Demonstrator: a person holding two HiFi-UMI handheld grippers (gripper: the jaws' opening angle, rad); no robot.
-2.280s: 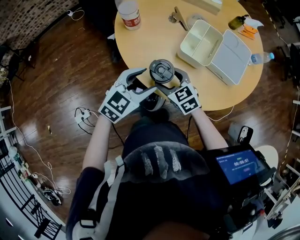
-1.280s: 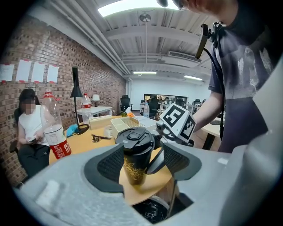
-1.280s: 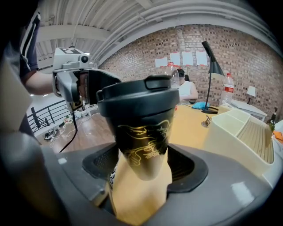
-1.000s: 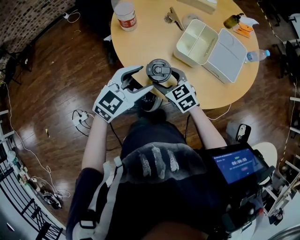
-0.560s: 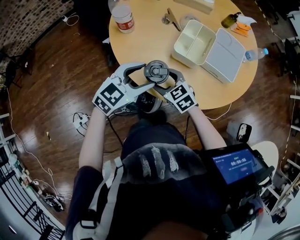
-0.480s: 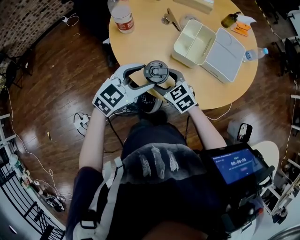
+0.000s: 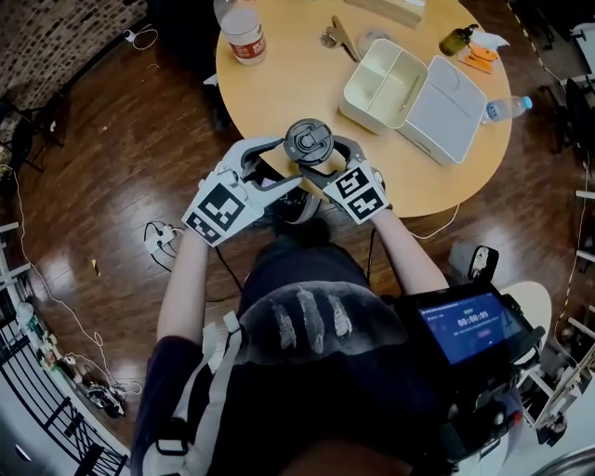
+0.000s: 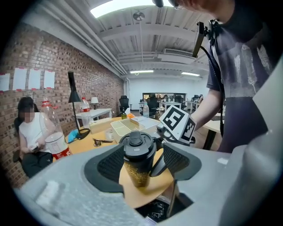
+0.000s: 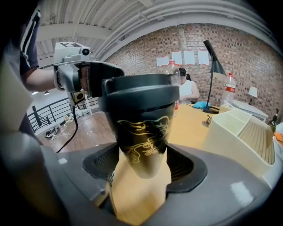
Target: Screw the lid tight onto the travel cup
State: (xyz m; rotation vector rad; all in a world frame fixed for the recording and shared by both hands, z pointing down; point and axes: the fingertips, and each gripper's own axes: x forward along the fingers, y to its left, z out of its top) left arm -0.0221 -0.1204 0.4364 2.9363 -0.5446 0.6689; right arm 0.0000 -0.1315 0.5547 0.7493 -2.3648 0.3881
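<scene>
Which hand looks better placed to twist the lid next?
Left, probably. The left gripper has its jaws open on either side of the lid, ready to close and turn it. The right gripper is clamped on the cup lower down, holding it steady.

Two grippers, the left gripper (image 7: 277, 164) and the right gripper (image 7: 333, 158), flank one travel cup (image 8: 138, 171) topped by one lid (image 8: 138, 143) at the edge of one round table (image 7: 288, 84). The table carries one open lunch box (image 7: 383, 79) with two compartments, two clear plastic bottles, namely a red-labelled bottle (image 7: 245, 23) and a blue-capped bottle (image 7: 513, 110), plus one small dark bottle (image 7: 463, 43) and one metal clip (image 7: 337, 33). The left gripper view adds one seated person (image 8: 31, 137) and one black lamp (image 8: 71, 95) beyond the table, and the head view catches one lit screen (image 7: 469, 323).
</scene>
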